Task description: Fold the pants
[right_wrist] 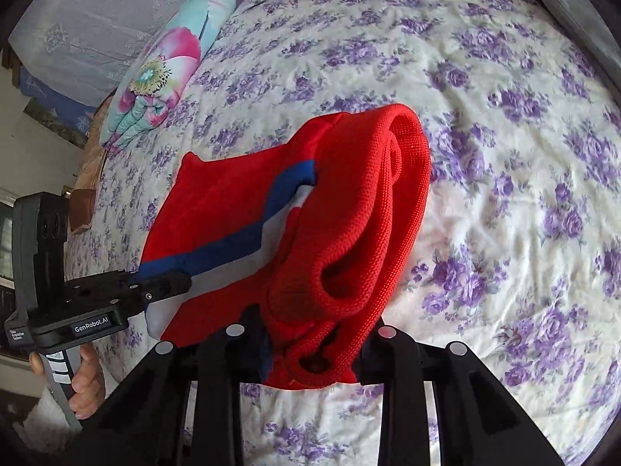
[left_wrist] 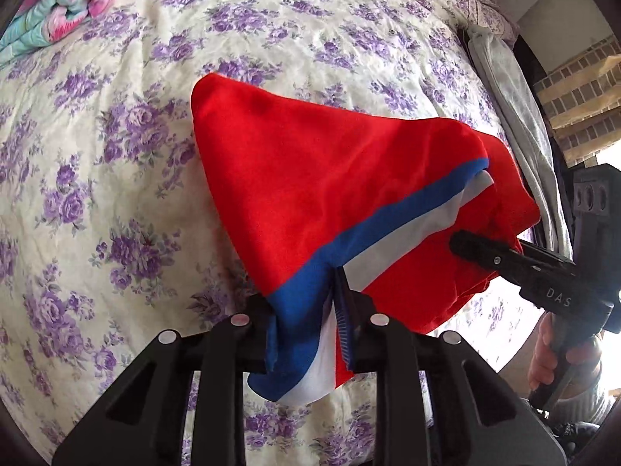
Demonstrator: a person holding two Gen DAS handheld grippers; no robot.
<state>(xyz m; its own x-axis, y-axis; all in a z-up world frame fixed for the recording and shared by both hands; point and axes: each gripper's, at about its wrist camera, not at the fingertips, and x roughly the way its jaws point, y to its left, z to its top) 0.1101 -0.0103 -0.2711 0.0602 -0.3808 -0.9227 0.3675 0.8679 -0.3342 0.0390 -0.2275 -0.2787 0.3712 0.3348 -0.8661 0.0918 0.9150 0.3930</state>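
The red pants (left_wrist: 310,178), with a blue and white side stripe (left_wrist: 388,229), hang folded between both grippers above the bed. My left gripper (left_wrist: 310,322) is shut on the striped edge. In the left wrist view my right gripper (left_wrist: 465,248) grips the pants at the right. In the right wrist view the pants (right_wrist: 233,202) bunch in thick red folds. My right gripper (right_wrist: 310,345) is shut on the ribbed red waistband there. My left gripper (right_wrist: 174,283) shows at the left, shut on the blue stripe.
The bed has a cream sheet with purple flowers (left_wrist: 116,155). A folded pastel floral quilt (right_wrist: 163,70) lies at the bed's far end. A grey cloth (left_wrist: 516,116) hangs along the bed's right edge.
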